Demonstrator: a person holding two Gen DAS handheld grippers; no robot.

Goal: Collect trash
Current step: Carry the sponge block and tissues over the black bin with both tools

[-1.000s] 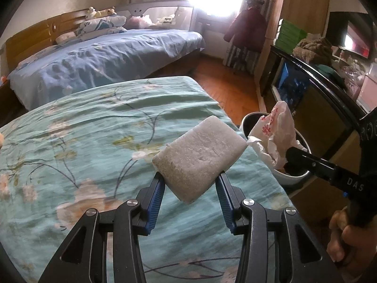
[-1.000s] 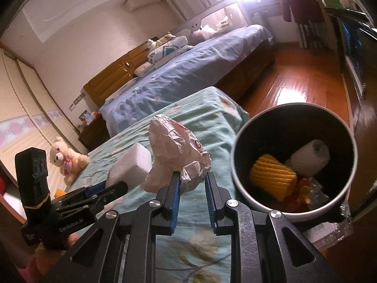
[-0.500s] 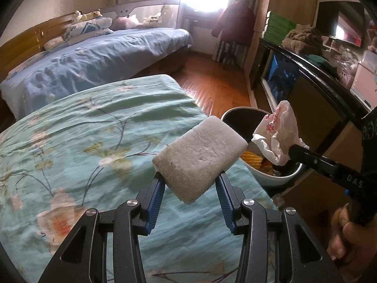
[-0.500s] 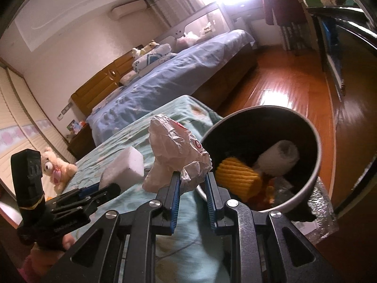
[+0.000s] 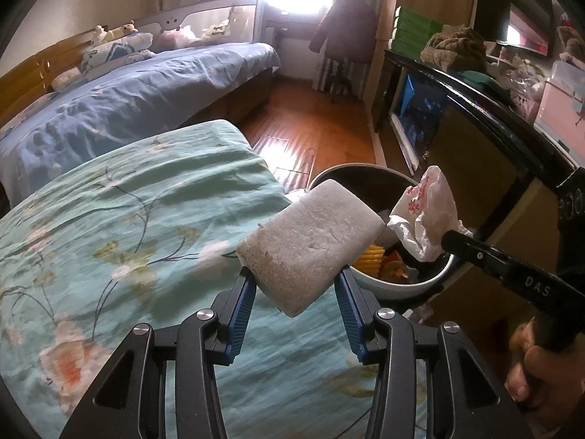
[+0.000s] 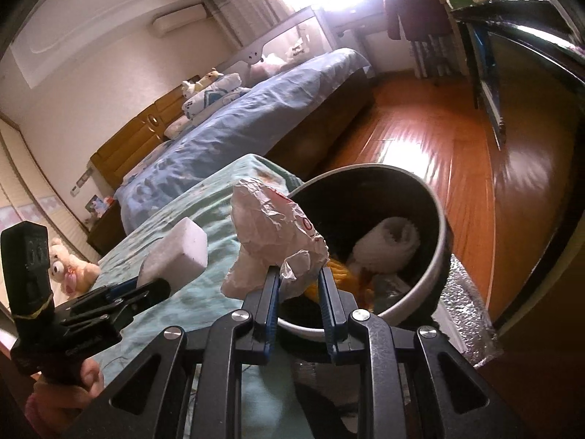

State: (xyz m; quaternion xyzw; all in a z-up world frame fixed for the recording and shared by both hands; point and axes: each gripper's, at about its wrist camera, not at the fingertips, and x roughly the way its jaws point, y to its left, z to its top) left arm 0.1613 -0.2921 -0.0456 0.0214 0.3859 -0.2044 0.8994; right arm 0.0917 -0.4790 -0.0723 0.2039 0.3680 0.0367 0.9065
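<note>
My left gripper [image 5: 295,282] is shut on a white foam block [image 5: 310,245], held above the bed's right edge just short of the round trash bin [image 5: 398,285]. The block also shows in the right wrist view [image 6: 175,252]. My right gripper [image 6: 298,274] is shut on a crumpled white paper wrapper with red print [image 6: 274,234], held over the bin's near rim [image 6: 435,256]. The wrapper also shows in the left wrist view [image 5: 426,216]. The bin holds a yellow ribbed item [image 6: 338,274] and a white roll [image 6: 391,241].
A bed with a teal floral cover [image 5: 109,226] lies below the left gripper. A second bed with blue bedding [image 5: 146,87] stands behind. A dark cabinet [image 5: 471,109] runs along the right. Wooden floor [image 6: 431,153] lies beyond the bin. A plush bear [image 6: 71,263] sits at left.
Both grippers have moved toward the bin with their loads. The bin now sits closer and larger in both views. The grips are unchanged.
</note>
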